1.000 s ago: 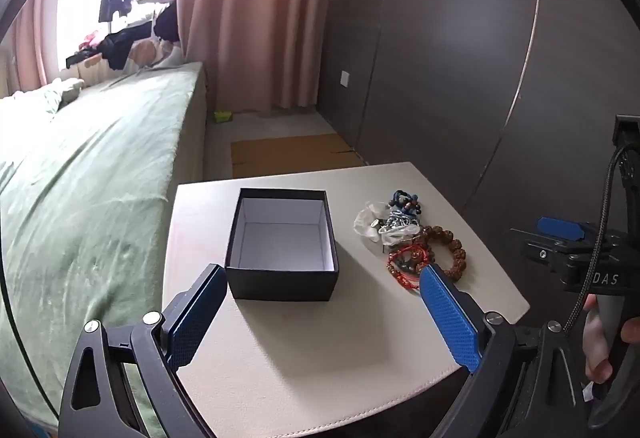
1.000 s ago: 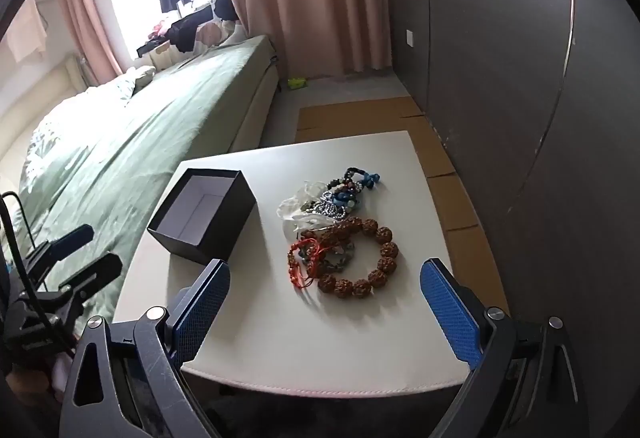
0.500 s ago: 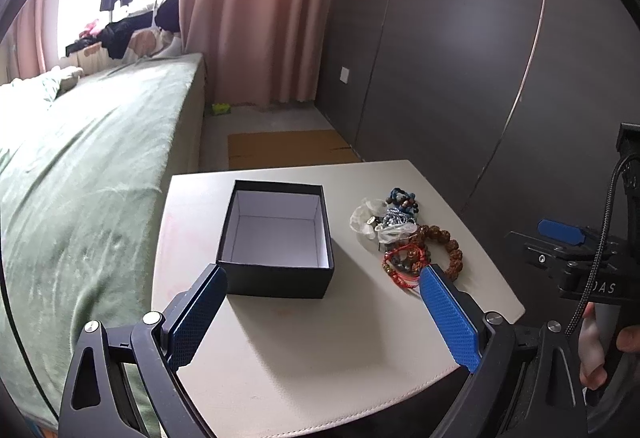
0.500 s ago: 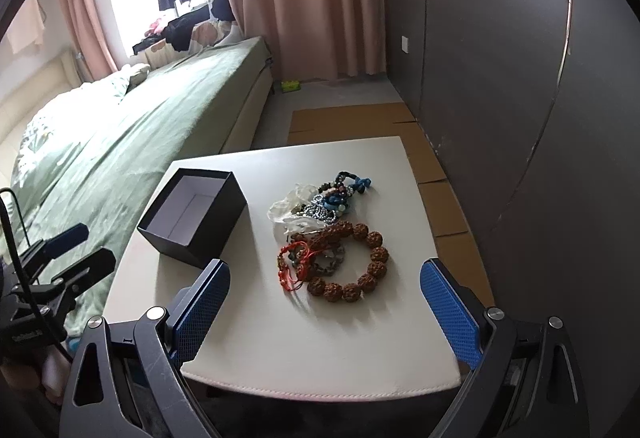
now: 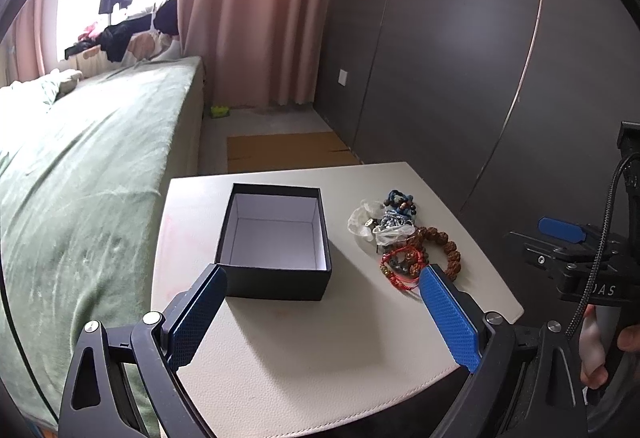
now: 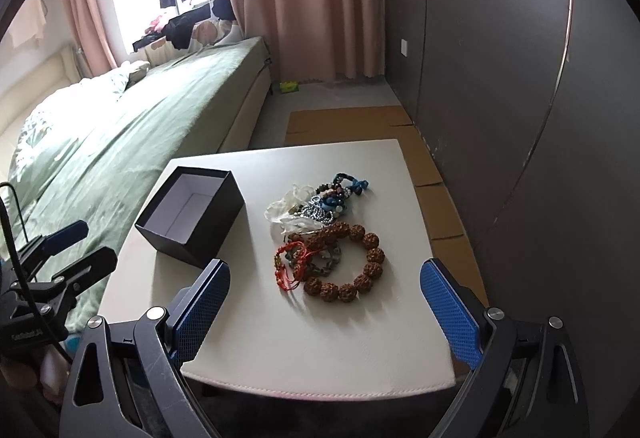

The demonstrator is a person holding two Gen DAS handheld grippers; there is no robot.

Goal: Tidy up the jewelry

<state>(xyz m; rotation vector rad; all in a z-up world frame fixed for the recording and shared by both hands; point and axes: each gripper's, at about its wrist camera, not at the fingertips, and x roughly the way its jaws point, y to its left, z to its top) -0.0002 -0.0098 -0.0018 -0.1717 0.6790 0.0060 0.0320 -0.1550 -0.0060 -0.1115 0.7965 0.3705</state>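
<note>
An open black box (image 5: pixel 275 240) with a white inside stands empty on the small white table (image 5: pixel 304 350); it also shows in the right wrist view (image 6: pixel 191 214). To its right lies a heap of jewelry: a brown bead bracelet (image 6: pixel 352 262), a red cord bracelet (image 6: pixel 289 265), blue beads (image 6: pixel 340 193) and a white pouch (image 6: pixel 289 209). The heap also shows in the left wrist view (image 5: pixel 400 234). My left gripper (image 5: pixel 322 312) is open and empty, above the table's near edge in front of the box. My right gripper (image 6: pixel 325 312) is open and empty, in front of the bracelets.
A bed with a green cover (image 5: pixel 80 173) runs along the table's left side. A dark panelled wall (image 6: pixel 520 77) stands to the right. Flattened cardboard (image 6: pixel 344 121) lies on the floor beyond the table. Pink curtains (image 5: pixel 256 9) hang at the back.
Both grippers have shifted slightly, so the table, box and jewelry sit a little differently in each view. Both stay open and empty. Nothing on the table has moved.
</note>
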